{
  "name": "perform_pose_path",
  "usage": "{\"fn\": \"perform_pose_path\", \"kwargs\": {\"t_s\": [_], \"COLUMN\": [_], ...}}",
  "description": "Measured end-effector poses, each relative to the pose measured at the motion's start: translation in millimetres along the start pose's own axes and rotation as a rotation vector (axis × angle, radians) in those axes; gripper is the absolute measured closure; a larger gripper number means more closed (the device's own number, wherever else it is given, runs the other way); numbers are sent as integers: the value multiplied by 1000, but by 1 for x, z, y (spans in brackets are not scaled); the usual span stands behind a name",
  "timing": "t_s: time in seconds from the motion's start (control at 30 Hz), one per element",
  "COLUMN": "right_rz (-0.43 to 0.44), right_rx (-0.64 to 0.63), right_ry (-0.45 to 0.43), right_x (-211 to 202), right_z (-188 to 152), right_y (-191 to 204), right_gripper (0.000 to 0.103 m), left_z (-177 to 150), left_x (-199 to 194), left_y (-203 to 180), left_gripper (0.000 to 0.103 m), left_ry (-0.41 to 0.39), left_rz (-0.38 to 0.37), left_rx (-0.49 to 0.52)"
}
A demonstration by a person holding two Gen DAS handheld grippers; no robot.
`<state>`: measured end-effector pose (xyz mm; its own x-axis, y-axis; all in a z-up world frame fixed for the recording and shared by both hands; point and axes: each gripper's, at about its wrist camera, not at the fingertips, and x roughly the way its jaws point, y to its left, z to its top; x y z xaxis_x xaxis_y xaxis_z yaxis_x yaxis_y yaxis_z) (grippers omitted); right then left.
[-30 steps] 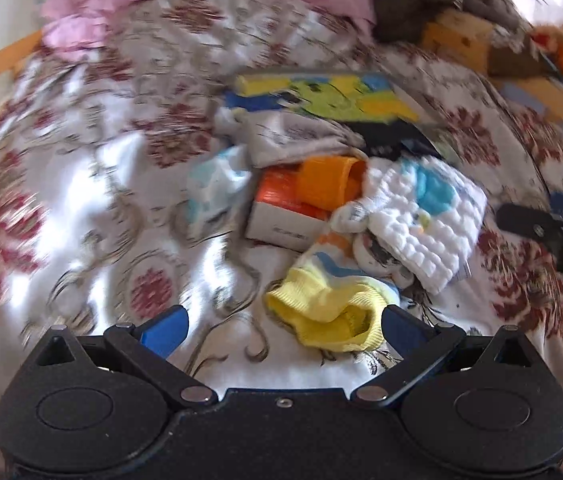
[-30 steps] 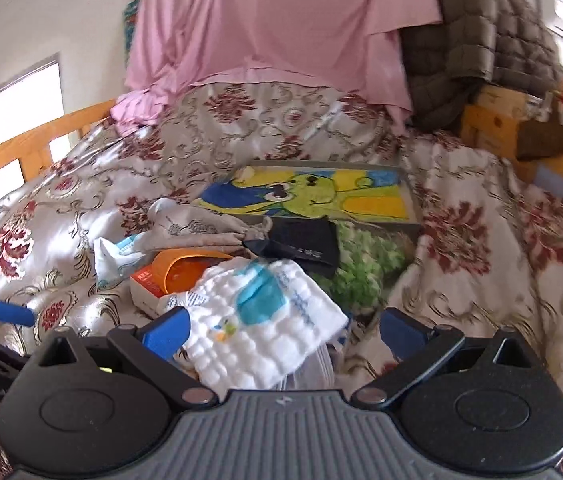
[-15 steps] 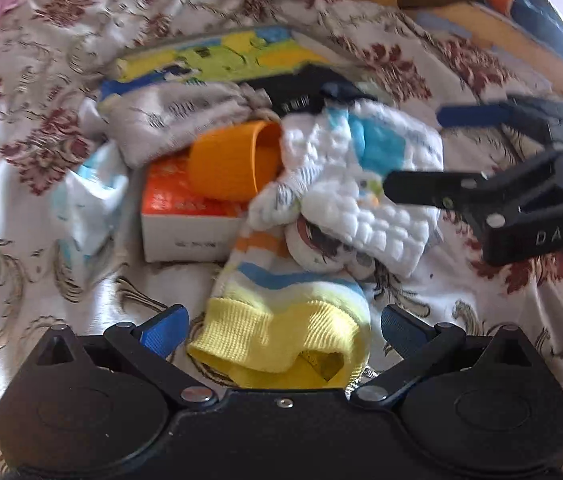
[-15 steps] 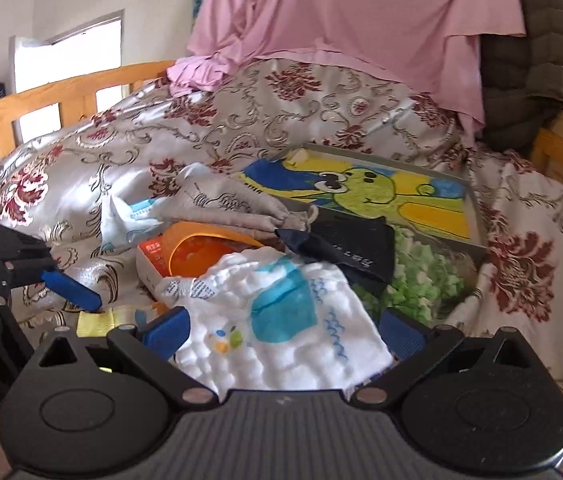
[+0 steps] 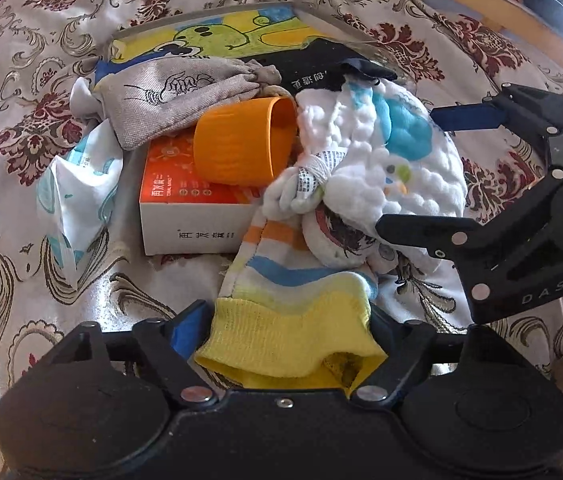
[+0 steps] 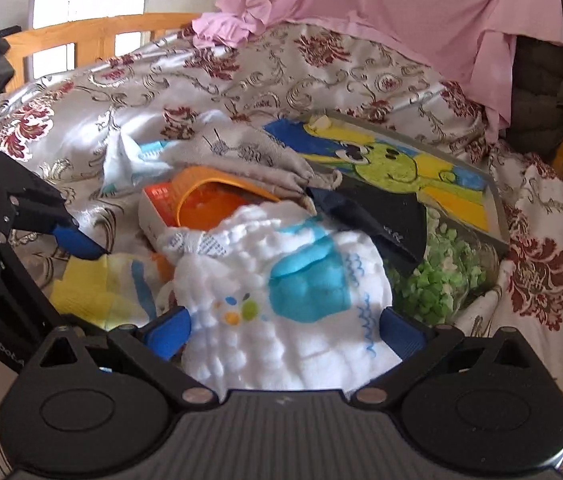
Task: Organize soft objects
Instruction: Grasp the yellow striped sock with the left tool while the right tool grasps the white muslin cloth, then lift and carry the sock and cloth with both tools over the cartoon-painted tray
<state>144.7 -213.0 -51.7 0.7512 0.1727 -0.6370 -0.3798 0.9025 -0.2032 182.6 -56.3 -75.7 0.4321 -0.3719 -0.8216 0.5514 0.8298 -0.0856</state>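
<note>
Jaws of left gripper (image 5: 289,334) spread around yellow-cuffed sock (image 5: 293,320); jaws of right gripper (image 6: 285,332) spread around white quilted cloth (image 6: 281,300). Both items heaped on bed (image 5: 21,160) beside orange cup (image 5: 241,144).

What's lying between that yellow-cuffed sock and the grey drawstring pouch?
Between the yellow-cuffed sock and the grey drawstring pouch lies an orange and white box with an orange cup tipped on its side on top, seen best from the left wrist view.

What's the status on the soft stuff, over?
Left gripper open around yellow sock. Right gripper open around white cloth. Orange cup touching cloth.
</note>
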Motion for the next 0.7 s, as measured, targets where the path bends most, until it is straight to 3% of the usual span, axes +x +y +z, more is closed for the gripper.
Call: {"fn": "perform_pose_path", "kwargs": {"t_s": [0.33,0.43,0.7], "right_rz": [-13,-22,-47], "right_rx": [13,-2,-6], "right_ry": [25,22,28], "right_x": [0,-2,-5], "right_z": [-2,-3,-2], "right_y": [-1,1,5], "right_gripper": [16,24,53], "left_z": [5,5,3], "left_x": [-8,-12,-13], "left_y": [12,12,10], "left_gripper": [55,70,80], "left_ry": [-36,-55,-65], "left_rz": [-7,-39,-38], "left_rx": [-78,-84,-87]}}
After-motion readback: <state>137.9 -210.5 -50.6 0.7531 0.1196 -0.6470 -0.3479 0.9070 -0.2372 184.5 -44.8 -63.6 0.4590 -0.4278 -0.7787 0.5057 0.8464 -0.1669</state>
